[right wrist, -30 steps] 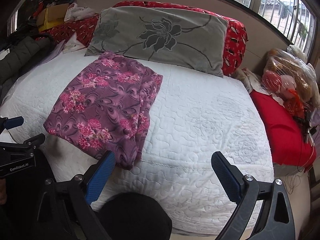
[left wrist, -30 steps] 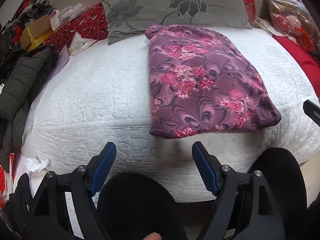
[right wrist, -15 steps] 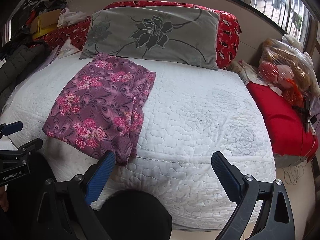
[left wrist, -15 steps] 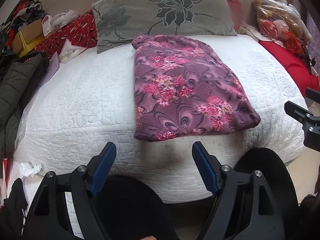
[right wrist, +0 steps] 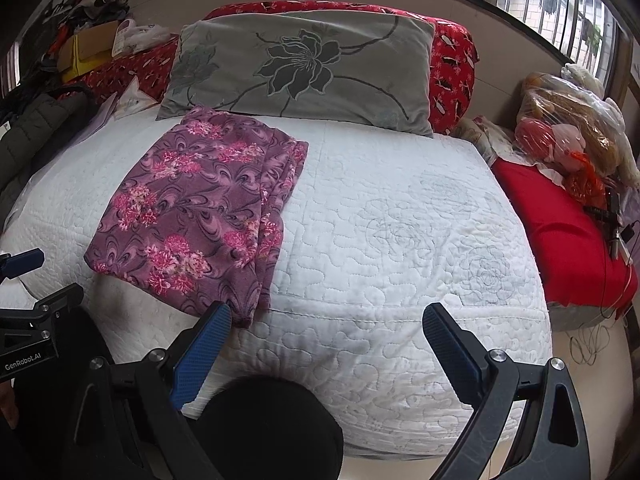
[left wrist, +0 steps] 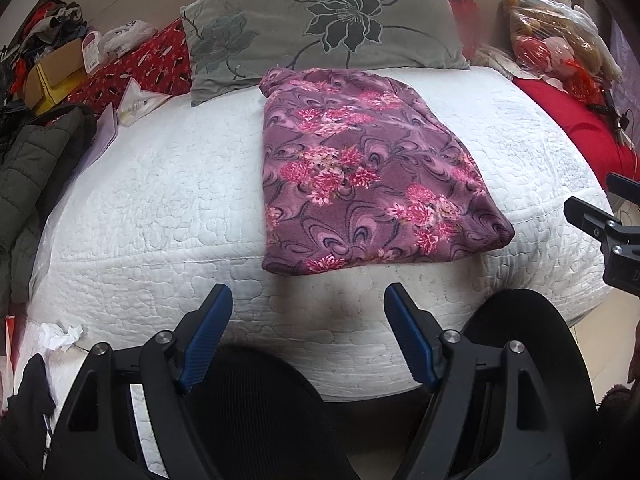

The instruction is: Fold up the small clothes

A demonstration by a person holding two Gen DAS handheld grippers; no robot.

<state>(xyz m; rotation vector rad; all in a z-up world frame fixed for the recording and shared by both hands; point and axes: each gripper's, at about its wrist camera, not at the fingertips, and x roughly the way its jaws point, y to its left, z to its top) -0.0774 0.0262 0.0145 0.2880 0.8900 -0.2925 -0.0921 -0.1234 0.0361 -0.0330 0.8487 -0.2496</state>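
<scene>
The left gripper (left wrist: 308,336) hangs wide open and empty off the near edge of the bed (left wrist: 160,208); the right gripper (right wrist: 326,354), spread wider, also holds nothing, its left finger (right wrist: 202,354) just short of the garment's near corner. A dark rounded shape, likely the person's knee, sits below each gripper, and nothing lies between the fingers and the cloth.

The garment (left wrist: 360,176), purple with pink flowers, lies folded flat on the bed's left-centre, its near hem at the mattress edge. Beyond it a grey pillow (right wrist: 304,68) leans on a red one (right wrist: 452,64). A dark jacket (left wrist: 36,168) and boxes (left wrist: 60,76) crowd the left side; a red cushion (right wrist: 560,236) and plastic bags (right wrist: 568,128) the right.

Compared with a second ago, both cameras sit farther back and more of the bed shows; the garment has not shifted.

Its long axis runs from the near edge to the pillow, far end touching it, layered edges along its right side.
</scene>
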